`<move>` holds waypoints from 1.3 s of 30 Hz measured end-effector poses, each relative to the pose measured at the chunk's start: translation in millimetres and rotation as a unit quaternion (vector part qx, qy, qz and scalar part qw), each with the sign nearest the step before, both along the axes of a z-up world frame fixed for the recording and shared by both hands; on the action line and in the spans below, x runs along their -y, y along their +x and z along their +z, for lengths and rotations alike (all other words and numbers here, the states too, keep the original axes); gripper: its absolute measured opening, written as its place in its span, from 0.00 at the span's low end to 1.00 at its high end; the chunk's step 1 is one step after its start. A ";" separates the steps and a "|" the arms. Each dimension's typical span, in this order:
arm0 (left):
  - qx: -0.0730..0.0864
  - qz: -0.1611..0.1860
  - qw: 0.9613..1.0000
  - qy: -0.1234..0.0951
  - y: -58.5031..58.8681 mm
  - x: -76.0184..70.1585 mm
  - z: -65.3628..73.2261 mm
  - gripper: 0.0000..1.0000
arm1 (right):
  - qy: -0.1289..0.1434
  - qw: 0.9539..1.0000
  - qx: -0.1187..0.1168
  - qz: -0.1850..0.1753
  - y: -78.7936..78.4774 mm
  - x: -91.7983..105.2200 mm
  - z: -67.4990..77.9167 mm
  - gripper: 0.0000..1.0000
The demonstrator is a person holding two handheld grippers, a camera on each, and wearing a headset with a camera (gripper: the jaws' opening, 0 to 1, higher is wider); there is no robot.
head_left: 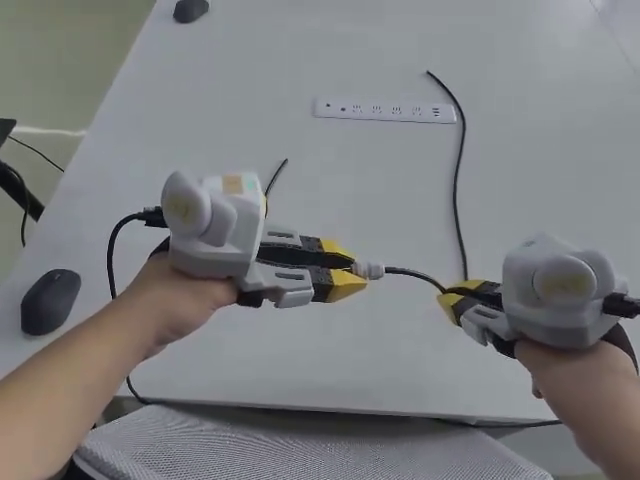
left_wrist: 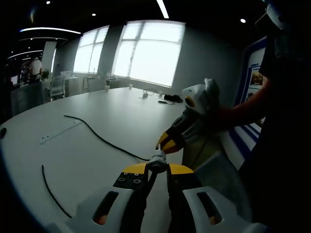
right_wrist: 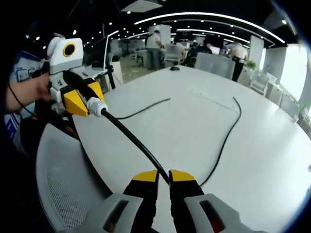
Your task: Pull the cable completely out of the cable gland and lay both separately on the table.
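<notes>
A white cable gland [head_left: 368, 269] sticks out of my left gripper [head_left: 350, 277], which is shut on it; its round nut [left_wrist: 157, 161] sits between the yellow jaw tips, and the right gripper view shows it too [right_wrist: 97, 107]. A black cable [head_left: 412, 273] runs from the gland to my right gripper [head_left: 452, 298], which is shut on the cable [right_wrist: 141, 145] just beyond its jaws. The rest of the cable [head_left: 458, 185] trails across the white table [head_left: 300, 180] toward the far side. Both grippers are held above the table's near edge.
A white power strip [head_left: 387, 111] lies across the table's far middle. A short thin black wire [head_left: 274, 177] lies behind the left gripper. One dark mouse [head_left: 50, 299] sits at the near left, another [head_left: 190, 10] at the far edge. A mesh chair [head_left: 300, 445] is below.
</notes>
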State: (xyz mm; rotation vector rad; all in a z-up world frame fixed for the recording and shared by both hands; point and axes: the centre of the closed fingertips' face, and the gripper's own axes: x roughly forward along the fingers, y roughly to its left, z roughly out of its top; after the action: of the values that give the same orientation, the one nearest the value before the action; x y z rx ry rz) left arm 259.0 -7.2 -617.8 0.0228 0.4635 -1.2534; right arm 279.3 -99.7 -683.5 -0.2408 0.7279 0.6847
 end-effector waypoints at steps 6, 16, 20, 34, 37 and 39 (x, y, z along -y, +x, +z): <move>-0.001 0.004 1.000 -0.003 0.9 0.2 1.2 0.15 | -0.005 0.999 0.032 0.034 -4.6 -10.9 22.1 0.17; 0.006 0.000 1.000 0.002 -1.5 -1.2 1.7 0.15 | -0.074 0.977 0.145 0.140 -10.9 -58.8 51.3 0.12; 0.007 -0.001 1.000 0.002 -1.7 -0.7 1.5 0.15 | -0.093 0.970 0.161 0.159 -7.5 -67.2 51.5 0.10; 0.019 -0.007 1.000 0.014 -4.2 0.9 0.6 0.15 | -0.083 0.974 0.149 0.152 -11.4 -73.4 47.8 0.02; 0.020 -0.007 1.000 0.014 -4.7 1.6 -0.1 0.15 | -0.081 0.974 0.148 0.148 -11.1 -72.6 46.8 0.02; 0.021 -0.006 1.000 0.015 -4.0 2.1 -0.5 0.15 | -0.076 0.977 0.143 0.140 -9.8 -71.3 45.9 0.02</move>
State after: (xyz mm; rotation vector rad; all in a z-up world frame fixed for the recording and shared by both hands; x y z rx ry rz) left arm 255.0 -9.3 -618.4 0.0767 0.4469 -1.2547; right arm 269.6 -28.5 -637.6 -0.5784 0.4730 0.8421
